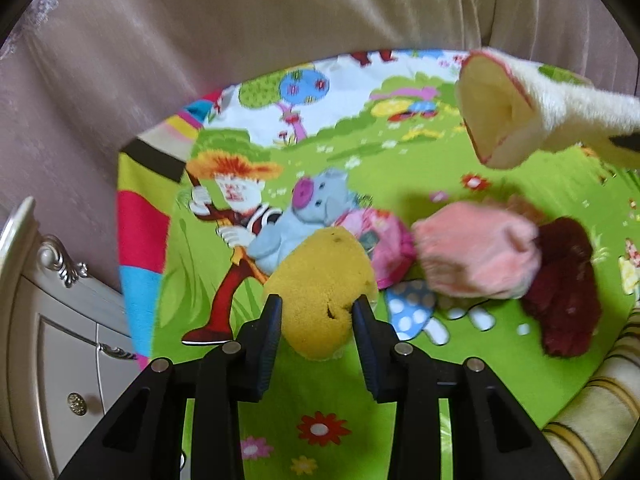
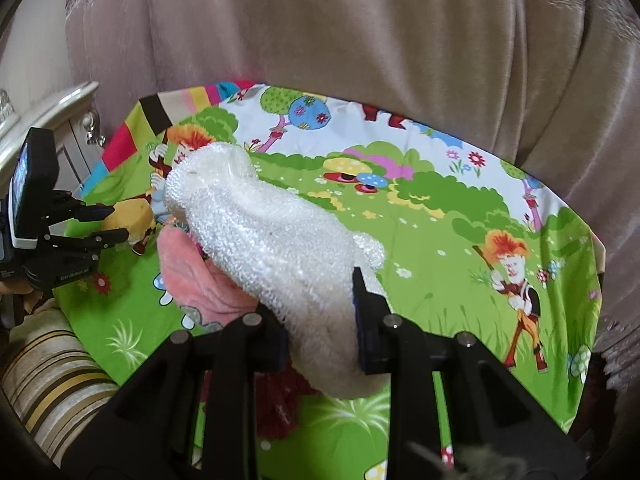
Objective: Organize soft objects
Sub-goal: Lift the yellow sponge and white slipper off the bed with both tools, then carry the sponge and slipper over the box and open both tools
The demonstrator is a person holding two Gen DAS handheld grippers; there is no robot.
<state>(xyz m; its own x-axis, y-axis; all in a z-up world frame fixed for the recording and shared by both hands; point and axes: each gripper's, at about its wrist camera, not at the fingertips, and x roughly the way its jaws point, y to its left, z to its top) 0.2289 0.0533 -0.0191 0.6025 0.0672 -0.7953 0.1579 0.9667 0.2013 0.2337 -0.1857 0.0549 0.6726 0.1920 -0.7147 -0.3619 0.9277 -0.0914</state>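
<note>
Fingers of the left gripper (image 1: 317, 312) are clenched on a yellow porous sponge (image 1: 320, 286), one black pad pressing each side, and the sponge hangs just above the round table with the bright green cartoon-print cloth (image 1: 340, 404), toward its left edge. Fingers of the right gripper (image 2: 320, 312) grasp a white knitted mesh sock-like pouch (image 2: 272, 240) near one end; its long axis runs away from the fingers toward the table's far left edge, and its free end droops over the pile. In the left wrist view the same pouch (image 1: 532, 108) enters from the right, open mouth toward the camera, held well above the table. Between the two grippers, near the table's middle, lie a pale blue plush pig with a pink snout (image 1: 308, 216), a pink fluffy fleece item (image 1: 476, 252) and a dark red fuzzy item (image 1: 564, 288), all touching or overlapping. The left gripper is the nearer to the pig and the right to the pink and dark red items, so the pouch looks likelier to be set down on that side, though no bin or target spot is in view. The pig's lower body is hidden behind the sponge, the pink item is blurred, and I cannot tell what the pink or dark red items are. A striped beige cushion (image 2: 52, 376) is cut off at the table's near edge.
</note>
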